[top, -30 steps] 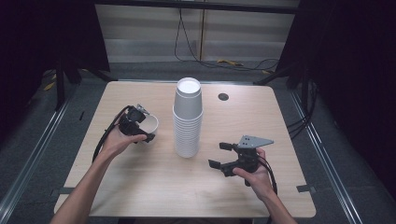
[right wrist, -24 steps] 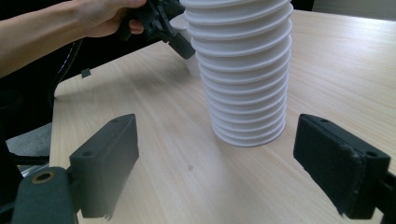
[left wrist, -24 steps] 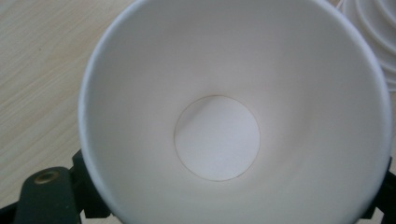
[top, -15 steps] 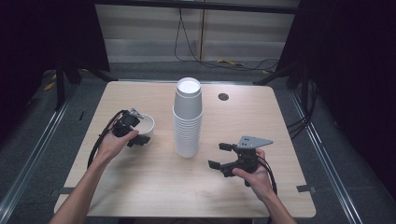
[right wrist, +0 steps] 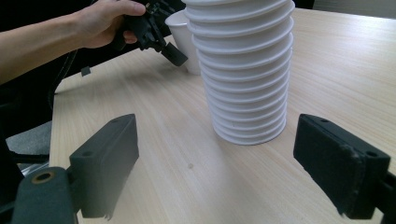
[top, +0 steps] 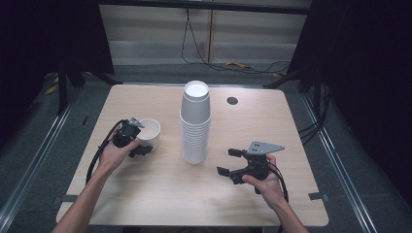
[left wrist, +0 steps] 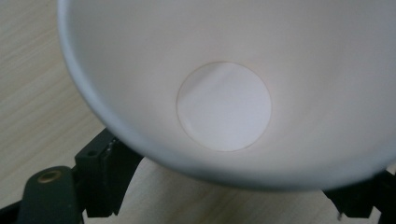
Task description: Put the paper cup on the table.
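Observation:
A single white paper cup stands mouth up at the table's left, apart from the tall stack of white cups in the middle. My left gripper reaches down over the single cup, one jaw on each side of its wall. Its jaws have just been closing with the cup between them and are now shut on it. In the left gripper view I look into the cup, and its rim hides the pads' tips. My right gripper rests open at the stack's right, nothing between its jaws, which face the stack.
The wooden table has a small black round hole behind the stack. The right gripper view also shows the left hand's gripper beside the single cup. Dark floor, rails and cables surround the table.
The left hand has carried the cup a little to the left, toward the near side and lower. The right hand has stayed put.

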A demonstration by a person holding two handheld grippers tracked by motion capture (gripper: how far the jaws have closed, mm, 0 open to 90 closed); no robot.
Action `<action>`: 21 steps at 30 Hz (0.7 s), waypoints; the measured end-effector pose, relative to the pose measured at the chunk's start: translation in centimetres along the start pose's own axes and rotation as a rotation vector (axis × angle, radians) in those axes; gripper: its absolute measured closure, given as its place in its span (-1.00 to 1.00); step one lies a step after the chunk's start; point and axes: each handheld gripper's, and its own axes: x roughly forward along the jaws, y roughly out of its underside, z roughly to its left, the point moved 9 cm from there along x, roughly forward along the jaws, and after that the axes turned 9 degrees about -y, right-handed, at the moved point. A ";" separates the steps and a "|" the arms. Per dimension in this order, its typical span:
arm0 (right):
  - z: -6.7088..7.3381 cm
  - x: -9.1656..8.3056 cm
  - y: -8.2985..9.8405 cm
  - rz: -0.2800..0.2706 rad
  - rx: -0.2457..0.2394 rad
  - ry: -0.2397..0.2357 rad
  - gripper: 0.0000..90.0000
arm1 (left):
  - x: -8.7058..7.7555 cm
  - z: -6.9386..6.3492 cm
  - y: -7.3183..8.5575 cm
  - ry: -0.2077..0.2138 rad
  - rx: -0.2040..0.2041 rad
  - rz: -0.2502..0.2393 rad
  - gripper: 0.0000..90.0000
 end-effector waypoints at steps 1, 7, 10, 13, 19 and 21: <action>0.0 0.0 0.0 -0.002 -0.001 0.000 -0.69 | 0.0 -0.1 0.1 0.006 -0.010 0.002 -0.65; -0.2 -0.2 0.0 -0.003 -0.001 0.008 -0.69 | -0.5 -0.1 0.8 -0.022 0.006 0.002 -0.65; -0.2 -0.2 0.0 -0.003 0.000 0.010 -0.69 | -0.9 -0.1 1.0 -0.027 -0.004 0.005 -0.64; -0.2 -0.1 0.0 -0.002 -0.002 0.013 -0.69 | -1.3 0.0 1.1 -0.020 -0.028 -0.013 -0.64; -0.2 -0.1 0.0 -0.003 -0.004 0.017 -0.69 | -2.4 -0.2 1.3 -0.030 -0.011 -0.045 -0.64; -0.3 -0.1 0.0 -0.006 -0.003 0.020 -0.69 | -2.8 -0.4 1.2 -0.030 -0.002 -0.054 -0.63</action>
